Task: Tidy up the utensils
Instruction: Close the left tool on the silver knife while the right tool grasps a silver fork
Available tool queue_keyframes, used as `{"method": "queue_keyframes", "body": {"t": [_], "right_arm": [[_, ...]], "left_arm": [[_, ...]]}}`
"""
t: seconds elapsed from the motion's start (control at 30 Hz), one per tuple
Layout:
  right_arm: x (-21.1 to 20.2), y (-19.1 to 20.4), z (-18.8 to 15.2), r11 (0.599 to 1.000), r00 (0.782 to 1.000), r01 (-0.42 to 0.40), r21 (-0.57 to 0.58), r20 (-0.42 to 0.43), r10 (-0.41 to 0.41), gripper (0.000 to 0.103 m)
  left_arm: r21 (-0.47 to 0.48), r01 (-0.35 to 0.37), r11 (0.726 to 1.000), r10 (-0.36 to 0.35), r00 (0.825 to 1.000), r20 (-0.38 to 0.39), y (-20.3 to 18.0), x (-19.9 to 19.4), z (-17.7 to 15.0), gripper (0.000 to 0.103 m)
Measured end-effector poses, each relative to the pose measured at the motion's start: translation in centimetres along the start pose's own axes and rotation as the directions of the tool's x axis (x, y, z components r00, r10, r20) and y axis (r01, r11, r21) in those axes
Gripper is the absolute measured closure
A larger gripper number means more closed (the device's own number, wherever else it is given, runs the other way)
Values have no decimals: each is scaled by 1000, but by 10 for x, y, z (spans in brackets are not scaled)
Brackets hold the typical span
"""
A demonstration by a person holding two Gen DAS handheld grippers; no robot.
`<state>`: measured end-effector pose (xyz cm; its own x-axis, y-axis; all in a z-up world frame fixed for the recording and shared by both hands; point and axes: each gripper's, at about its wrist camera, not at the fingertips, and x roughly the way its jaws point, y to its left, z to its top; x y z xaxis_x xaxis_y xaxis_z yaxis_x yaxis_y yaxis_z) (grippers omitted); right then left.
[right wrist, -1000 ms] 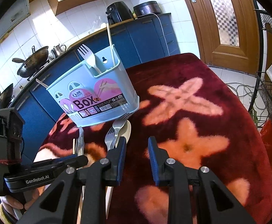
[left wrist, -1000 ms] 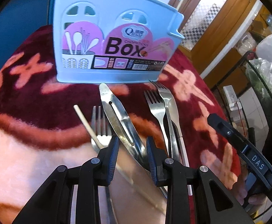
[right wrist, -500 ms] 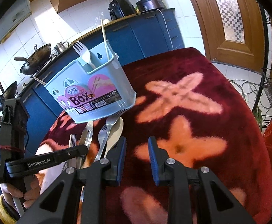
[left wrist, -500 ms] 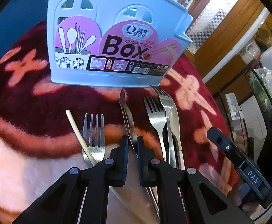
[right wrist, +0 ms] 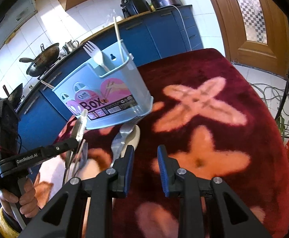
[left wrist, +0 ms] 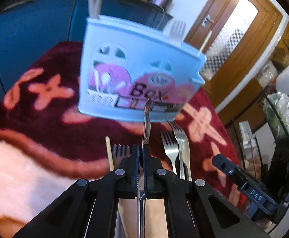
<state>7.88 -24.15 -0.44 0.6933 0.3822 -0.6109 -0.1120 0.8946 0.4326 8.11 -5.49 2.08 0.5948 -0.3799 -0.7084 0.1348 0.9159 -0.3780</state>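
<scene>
Utensils lie on a red cloth [left wrist: 45,123] with pink flowers, in front of a light blue box [left wrist: 136,79]. From the left there is a wooden stick [left wrist: 109,154], then a small fork [left wrist: 120,150]. Next comes a shiny knife [left wrist: 146,123]. The left gripper [left wrist: 141,170] is squeezed tight on the knife, and the knife's tip points up in front of the box. To the right lie two more forks [left wrist: 174,150], side by side on the cloth. The blue box already has a white fork [right wrist: 96,53] and a stick [right wrist: 118,35] standing in it. The right gripper [right wrist: 145,170] is partly open with nothing in it, above the cloth.
</scene>
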Motion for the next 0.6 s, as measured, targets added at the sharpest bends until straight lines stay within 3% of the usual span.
{"method": "queue_keyframes", "body": {"t": [0.23, 0.6], "right_arm": [[9, 18, 6, 1000, 1000, -13, 16, -9, 13, 76], [41, 37, 14, 999, 997, -6, 33, -71, 9, 76]], "left_arm": [[11, 8, 1000, -9, 996, 86, 15, -22, 12, 100], [19, 23, 1000, -26, 988, 150, 36, -36, 19, 100]]}}
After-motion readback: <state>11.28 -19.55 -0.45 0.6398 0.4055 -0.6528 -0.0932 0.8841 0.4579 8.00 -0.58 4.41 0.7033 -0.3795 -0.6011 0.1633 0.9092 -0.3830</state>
